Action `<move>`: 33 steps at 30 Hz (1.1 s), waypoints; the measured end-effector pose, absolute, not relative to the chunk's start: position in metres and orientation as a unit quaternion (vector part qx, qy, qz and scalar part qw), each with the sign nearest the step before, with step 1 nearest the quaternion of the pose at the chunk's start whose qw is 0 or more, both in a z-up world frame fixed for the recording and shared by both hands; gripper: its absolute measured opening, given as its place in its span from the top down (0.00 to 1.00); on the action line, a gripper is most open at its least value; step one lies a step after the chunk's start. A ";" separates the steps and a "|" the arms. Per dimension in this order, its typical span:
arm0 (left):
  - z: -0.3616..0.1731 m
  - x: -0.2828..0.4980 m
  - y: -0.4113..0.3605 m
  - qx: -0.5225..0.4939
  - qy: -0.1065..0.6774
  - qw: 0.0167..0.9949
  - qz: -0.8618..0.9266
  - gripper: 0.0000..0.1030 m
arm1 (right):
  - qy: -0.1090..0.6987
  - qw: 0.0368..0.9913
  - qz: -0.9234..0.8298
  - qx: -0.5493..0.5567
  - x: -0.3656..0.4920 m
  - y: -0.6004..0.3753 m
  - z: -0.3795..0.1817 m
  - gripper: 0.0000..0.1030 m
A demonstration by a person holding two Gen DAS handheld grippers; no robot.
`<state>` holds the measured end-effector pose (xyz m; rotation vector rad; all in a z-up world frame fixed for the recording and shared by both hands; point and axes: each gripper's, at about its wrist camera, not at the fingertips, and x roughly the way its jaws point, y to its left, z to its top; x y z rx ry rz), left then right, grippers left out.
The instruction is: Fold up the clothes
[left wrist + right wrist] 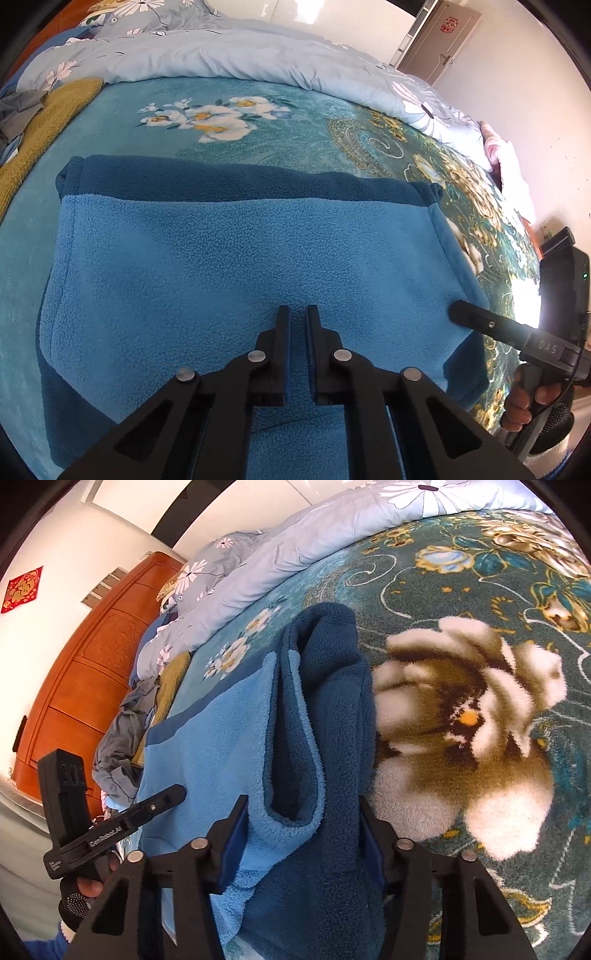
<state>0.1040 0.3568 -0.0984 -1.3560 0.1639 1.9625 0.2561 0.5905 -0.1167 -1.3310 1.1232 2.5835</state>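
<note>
Two tongs are working one blue fleece garment point(229, 258) that is lying on the bed's floral blanket point(229, 96).

Your right tongs point(301, 834) are standing wide around a bunched fold at the garment's right edge, with the fabric sitting between the fingers; whether they are pinching it, you cannot tell. Your left tongs point(297, 314) are hovering over the flat light-blue panel, nearly clenched with a thin gap and gripping nothing. Beyond, a mustard knit point(40, 122) and grey clothes point(18, 114) are lying by a pale quilt point(221, 51).
</note>
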 end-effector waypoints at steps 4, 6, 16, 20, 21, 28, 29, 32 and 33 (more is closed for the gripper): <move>-0.098 0.101 0.357 -0.534 0.056 0.368 0.759 0.93 | 0.346 0.016 0.831 -0.435 0.253 0.585 -0.109 0.64; -0.083 0.099 0.355 -0.519 0.050 0.381 0.764 0.93 | 0.337 0.019 0.832 -0.440 0.251 0.582 -0.105 0.65; -0.100 0.036 0.392 -0.565 0.057 0.354 0.743 0.93 | 0.307 0.035 0.839 -0.449 0.245 0.572 -0.087 0.68; -0.111 0.035 0.395 -0.573 0.066 0.350 0.738 0.91 | 0.284 0.048 0.842 -0.456 0.240 0.562 -0.072 0.69; -0.104 0.036 0.393 -0.571 0.064 0.350 0.740 0.91 | 0.278 0.051 0.843 -0.458 0.239 0.559 -0.068 0.69; -0.100 0.032 0.390 -0.570 0.006 0.376 0.730 0.92 | 0.238 0.075 0.847 -0.470 0.232 0.540 -0.040 0.69; -0.105 0.029 0.393 -0.579 -0.001 0.375 0.724 0.93 | 0.231 0.078 0.848 -0.471 0.231 0.535 -0.035 0.69; -0.113 0.024 0.405 -0.595 0.011 0.380 0.708 0.96 | 0.214 0.088 0.849 -0.476 0.226 0.524 -0.025 0.70; -0.111 0.024 0.407 -0.597 0.020 0.384 0.704 0.96 | 0.208 0.092 0.849 -0.478 0.223 0.520 -0.023 0.70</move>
